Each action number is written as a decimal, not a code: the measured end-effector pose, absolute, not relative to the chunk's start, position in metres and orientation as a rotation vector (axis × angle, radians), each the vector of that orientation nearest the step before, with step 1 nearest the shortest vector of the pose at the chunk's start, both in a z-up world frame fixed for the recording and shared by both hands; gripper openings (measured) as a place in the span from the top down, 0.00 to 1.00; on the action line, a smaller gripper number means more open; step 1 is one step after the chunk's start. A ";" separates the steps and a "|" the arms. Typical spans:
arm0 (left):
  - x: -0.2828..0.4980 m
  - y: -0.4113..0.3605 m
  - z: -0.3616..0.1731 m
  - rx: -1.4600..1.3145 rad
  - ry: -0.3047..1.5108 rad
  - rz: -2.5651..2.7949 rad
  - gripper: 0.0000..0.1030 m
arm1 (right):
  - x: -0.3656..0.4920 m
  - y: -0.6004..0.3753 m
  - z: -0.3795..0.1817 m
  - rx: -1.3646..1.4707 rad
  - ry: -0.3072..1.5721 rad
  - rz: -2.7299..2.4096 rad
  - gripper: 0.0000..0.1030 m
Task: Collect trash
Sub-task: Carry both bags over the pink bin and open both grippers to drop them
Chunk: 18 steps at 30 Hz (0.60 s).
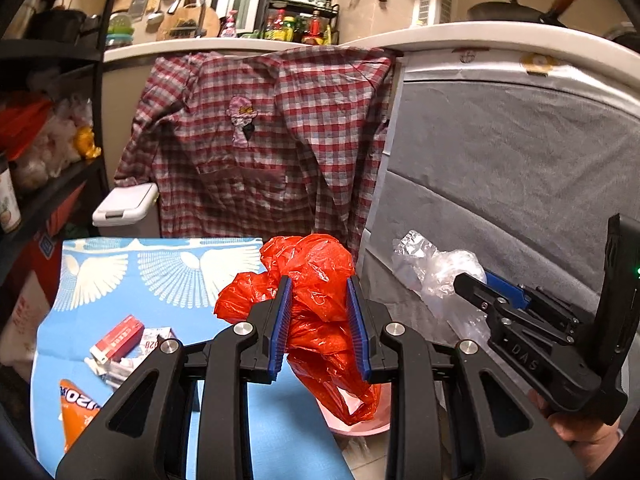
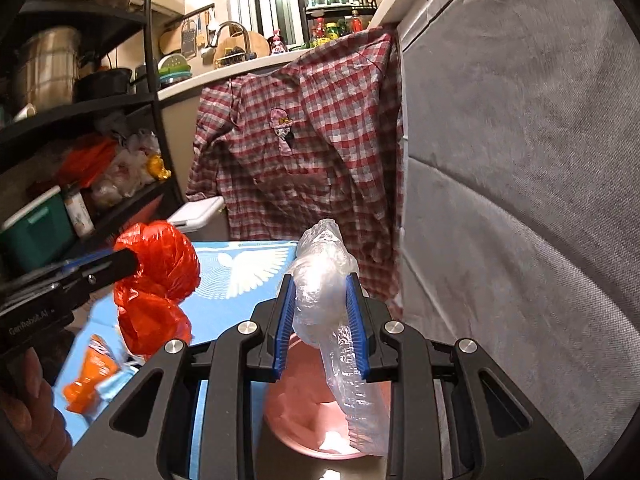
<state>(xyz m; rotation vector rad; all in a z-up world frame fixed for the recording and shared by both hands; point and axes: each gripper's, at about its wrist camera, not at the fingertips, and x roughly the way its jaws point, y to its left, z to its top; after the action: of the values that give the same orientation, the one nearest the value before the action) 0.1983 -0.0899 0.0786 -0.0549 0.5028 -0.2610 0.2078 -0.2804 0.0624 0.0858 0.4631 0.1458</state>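
Note:
My left gripper (image 1: 319, 286) is shut on a crumpled red plastic bag (image 1: 316, 280) and holds it in the air; the bag's tail hangs over a pink bin (image 1: 360, 426). My right gripper (image 2: 320, 286) is shut on a clear plastic bag (image 2: 324, 276) that hangs down into the pink bin (image 2: 300, 400). The right gripper (image 1: 466, 282) with the clear bag (image 1: 432, 268) shows at the right of the left wrist view. The left gripper (image 2: 136, 262) with the red bag (image 2: 160, 280) shows at the left of the right wrist view.
A blue table with a white wing pattern (image 1: 160, 272) carries a red-and-white carton (image 1: 120, 336), paper scraps and an orange wrapper (image 1: 76, 408). A plaid shirt (image 1: 260, 140) hangs from the counter behind. A grey padded panel (image 2: 520, 200) is on the right, black shelves (image 2: 80, 112) on the left.

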 end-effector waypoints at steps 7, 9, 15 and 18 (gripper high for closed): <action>0.212 -0.095 0.059 -0.049 0.521 -0.262 0.74 | 0.222 -0.290 0.051 0.128 0.498 0.138 0.74; 0.215 -0.096 0.055 -0.052 0.524 -0.266 0.73 | 0.225 -0.292 0.048 0.141 0.505 0.136 0.74; 0.223 -0.101 0.051 -0.053 0.530 -0.290 0.73 | 0.231 -0.294 0.042 0.154 0.519 0.135 0.74; 0.226 -0.104 0.047 -0.052 0.538 -0.294 0.73 | 0.235 -0.295 0.041 0.164 0.525 0.134 0.74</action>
<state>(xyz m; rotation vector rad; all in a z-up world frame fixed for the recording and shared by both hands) 0.2265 -0.1038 0.0470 -0.0522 0.5384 -0.2942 0.2350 -0.2948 0.0408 0.1641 0.5250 0.1336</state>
